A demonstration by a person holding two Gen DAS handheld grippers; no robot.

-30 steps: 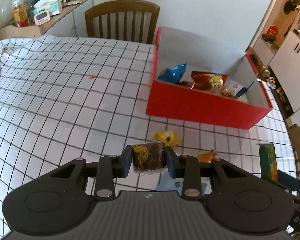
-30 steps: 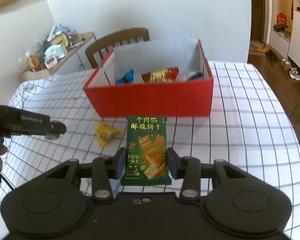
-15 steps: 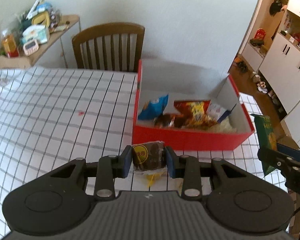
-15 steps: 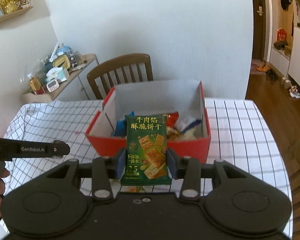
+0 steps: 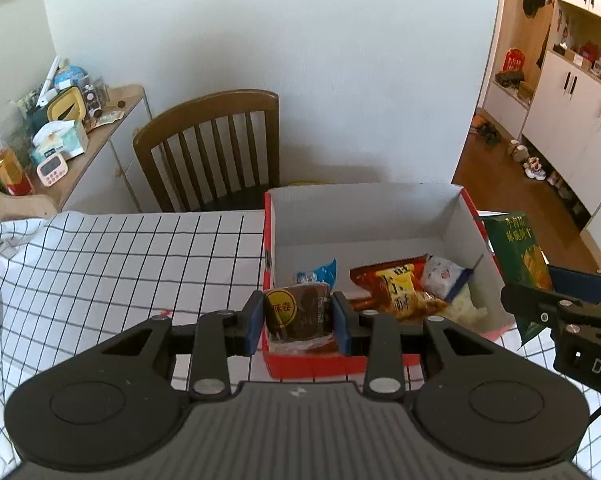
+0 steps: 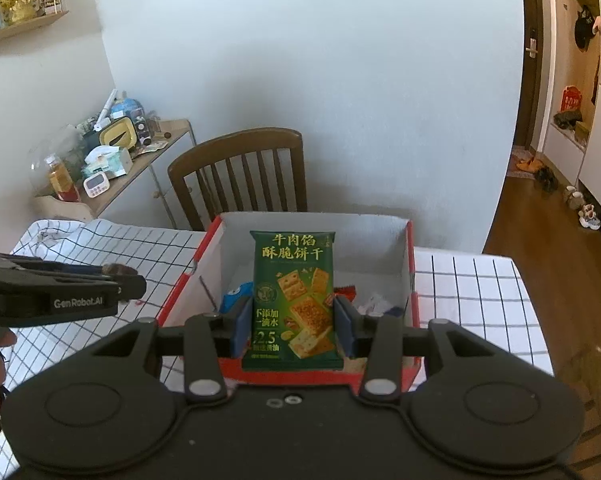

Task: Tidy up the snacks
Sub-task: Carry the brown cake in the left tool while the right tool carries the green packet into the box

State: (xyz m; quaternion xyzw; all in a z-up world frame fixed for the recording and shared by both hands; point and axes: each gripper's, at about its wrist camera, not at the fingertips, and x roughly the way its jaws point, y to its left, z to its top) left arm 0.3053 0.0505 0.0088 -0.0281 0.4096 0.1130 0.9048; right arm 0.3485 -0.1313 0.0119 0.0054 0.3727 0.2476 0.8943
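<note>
My left gripper (image 5: 299, 322) is shut on a small brown snack pack with a yellow round label (image 5: 298, 311), held over the near left corner of the red box (image 5: 320, 364). Inside the box lie a blue packet (image 5: 318, 274), an orange-red bag (image 5: 396, 288) and a white packet (image 5: 444, 276). My right gripper (image 6: 293, 326) is shut on a tall green cracker bag (image 6: 294, 296), upright above the near wall of the red box (image 6: 411, 264). The green bag (image 5: 518, 252) also shows at the right edge of the left wrist view, and the left gripper's body (image 6: 60, 292) at the left of the right wrist view.
The box stands on a table with a black-and-white checked cloth (image 5: 120, 264). A wooden chair (image 5: 216, 148) stands behind the table. A cluttered side shelf (image 5: 60, 140) is at the far left. White cabinets (image 5: 572, 112) and wooden floor lie to the right.
Both grippers have risen and moved forward towards the red box, each keeping its snack. The loose yellow snacks on the cloth have dropped out of view below the grippers.
</note>
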